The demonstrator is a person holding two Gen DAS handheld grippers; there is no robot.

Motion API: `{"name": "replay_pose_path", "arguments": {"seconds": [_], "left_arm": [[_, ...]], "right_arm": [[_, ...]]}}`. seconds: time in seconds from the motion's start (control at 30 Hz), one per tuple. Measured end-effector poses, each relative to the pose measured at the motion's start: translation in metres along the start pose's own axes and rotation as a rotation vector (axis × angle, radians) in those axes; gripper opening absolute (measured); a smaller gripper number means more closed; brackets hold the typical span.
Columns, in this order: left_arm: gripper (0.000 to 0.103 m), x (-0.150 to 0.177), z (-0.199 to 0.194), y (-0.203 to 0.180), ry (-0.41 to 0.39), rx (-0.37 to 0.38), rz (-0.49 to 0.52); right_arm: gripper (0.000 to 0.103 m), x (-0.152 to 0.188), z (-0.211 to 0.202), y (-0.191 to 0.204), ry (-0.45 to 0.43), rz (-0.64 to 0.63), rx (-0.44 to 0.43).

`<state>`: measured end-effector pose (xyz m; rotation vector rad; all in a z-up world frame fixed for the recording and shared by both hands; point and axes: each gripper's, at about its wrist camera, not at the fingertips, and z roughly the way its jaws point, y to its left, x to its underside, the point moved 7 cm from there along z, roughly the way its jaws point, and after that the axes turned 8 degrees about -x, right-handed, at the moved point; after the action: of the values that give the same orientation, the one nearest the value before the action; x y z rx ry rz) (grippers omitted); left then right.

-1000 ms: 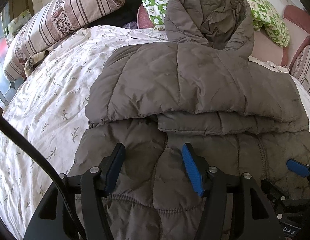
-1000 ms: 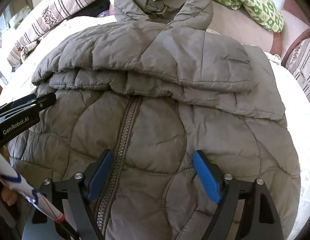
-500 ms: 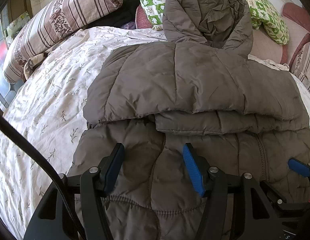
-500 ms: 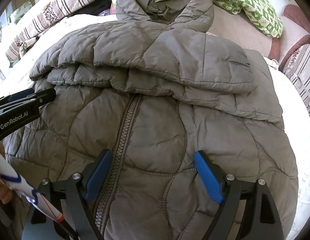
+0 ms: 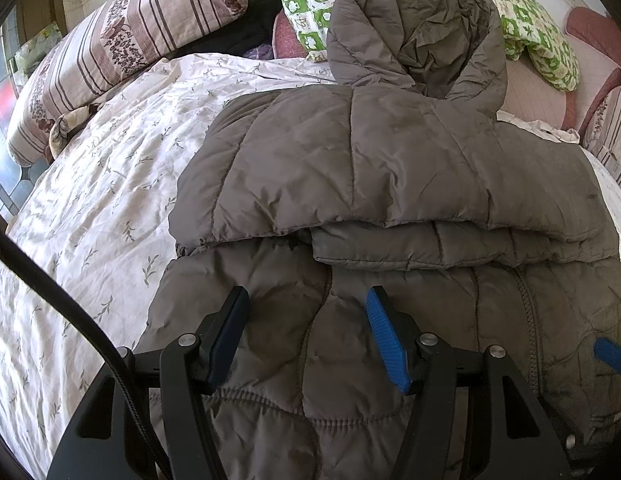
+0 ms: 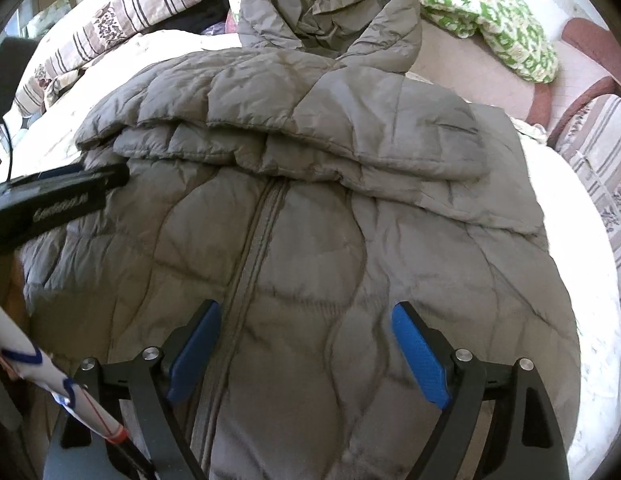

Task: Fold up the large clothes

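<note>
A grey-brown quilted hooded jacket (image 5: pixel 370 168) lies flat on the bed, both sleeves folded across the chest, hood (image 5: pixel 418 28) toward the headboard. It fills the right wrist view (image 6: pixel 310 240), zipper (image 6: pixel 254 248) running down the middle. My left gripper (image 5: pixel 306 320) is open and empty above the jacket's lower left part. My right gripper (image 6: pixel 306 344) is open and empty above the lower front, just right of the zipper. The left gripper's body (image 6: pixel 58 204) shows at the left edge of the right wrist view; a blue fingertip (image 5: pixel 610 354) of the right gripper shows at the right edge of the left wrist view.
The bed has a floral white sheet (image 5: pixel 90 208). A striped pillow (image 5: pixel 122 44) lies at the far left, a green checked pillow (image 5: pixel 538 36) behind the hood, another striped pillow (image 6: pixel 602 168) at the right. A black cable (image 5: pixel 58 304) crosses the left.
Both grippers have moved slightly forward over the jacket. Both stay open and the jacket has not moved.
</note>
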<state>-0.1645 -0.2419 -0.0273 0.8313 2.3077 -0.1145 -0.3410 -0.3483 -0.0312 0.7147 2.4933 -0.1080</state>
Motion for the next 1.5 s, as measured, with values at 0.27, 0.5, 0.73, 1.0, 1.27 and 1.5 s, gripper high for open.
{"name": "replay_pose_path", "arguments": {"seconds": [0.27, 0.5, 0.73, 1.0, 1.27, 1.5], "left_arm": [[0.061, 0.000, -0.001, -0.001, 0.001, 0.004, 0.002], [0.061, -0.006, -0.011, 0.014, 0.001, 0.049, -0.052], [0.061, -0.019, -0.020, 0.032, -0.024, 0.056, -0.099], [0.060, -0.031, -0.016, 0.041, -0.042, 0.052, -0.087], [0.061, -0.042, 0.007, 0.035, -0.029, 0.042, -0.061], [0.061, -0.044, 0.007, 0.034, -0.044, 0.033, -0.057]], "right_arm": [[0.092, 0.045, -0.028, 0.009, -0.034, 0.063, 0.017], [0.092, 0.043, -0.066, 0.022, -0.018, 0.148, -0.088], [0.088, -0.048, -0.105, 0.020, -0.113, 0.128, -0.094], [0.064, -0.131, -0.034, 0.029, -0.068, 0.156, -0.174], [0.064, -0.125, 0.054, 0.027, 0.022, 0.124, -0.076], [0.065, -0.127, 0.052, 0.024, 0.024, 0.107, -0.104]]}}
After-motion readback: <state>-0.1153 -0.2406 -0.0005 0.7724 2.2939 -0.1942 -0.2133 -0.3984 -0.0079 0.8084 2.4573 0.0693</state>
